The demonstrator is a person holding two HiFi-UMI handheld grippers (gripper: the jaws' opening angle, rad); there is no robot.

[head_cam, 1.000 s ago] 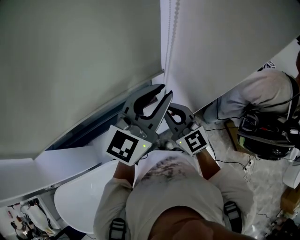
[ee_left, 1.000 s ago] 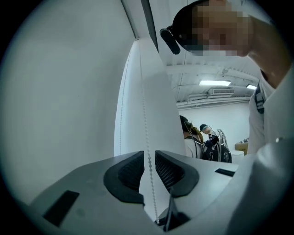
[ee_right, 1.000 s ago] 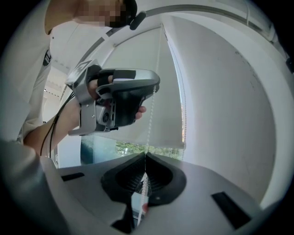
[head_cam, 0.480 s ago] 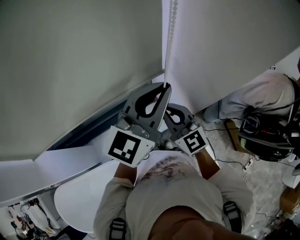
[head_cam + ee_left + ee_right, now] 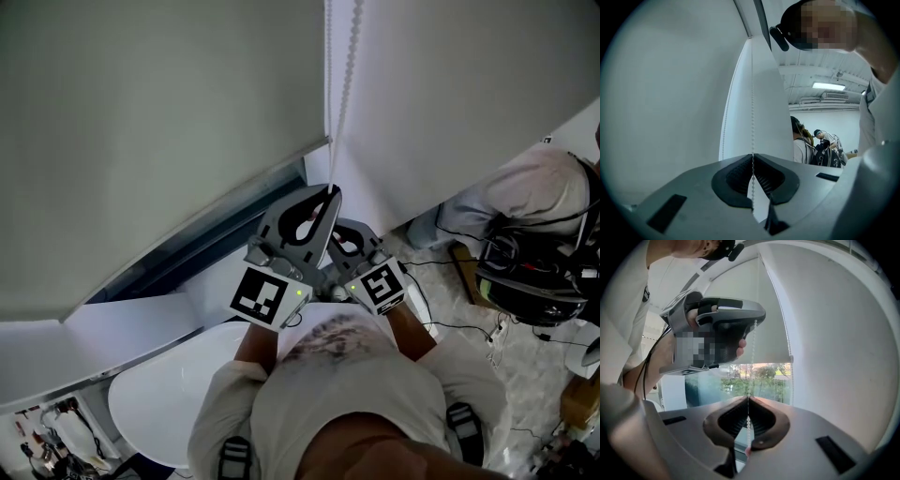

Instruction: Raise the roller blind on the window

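By the window (image 5: 740, 380), the left gripper (image 5: 752, 155) and the right gripper (image 5: 748, 398) both have their jaws shut tight on the bead chain (image 5: 349, 56). The roller blind (image 5: 159, 122) looks only partway up, so it likely needs more pulling.

Layout at blind edge.
Bead chain (image 5: 348, 66) right of roller blind (image 5: 159, 131); left gripper (image 5: 330, 193) on it, above right gripper (image 5: 748, 398).

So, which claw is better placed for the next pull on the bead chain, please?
Probably the left: both claws are shut on the bead chain, but the left claw grips it above the right claw, leaving more downward travel.
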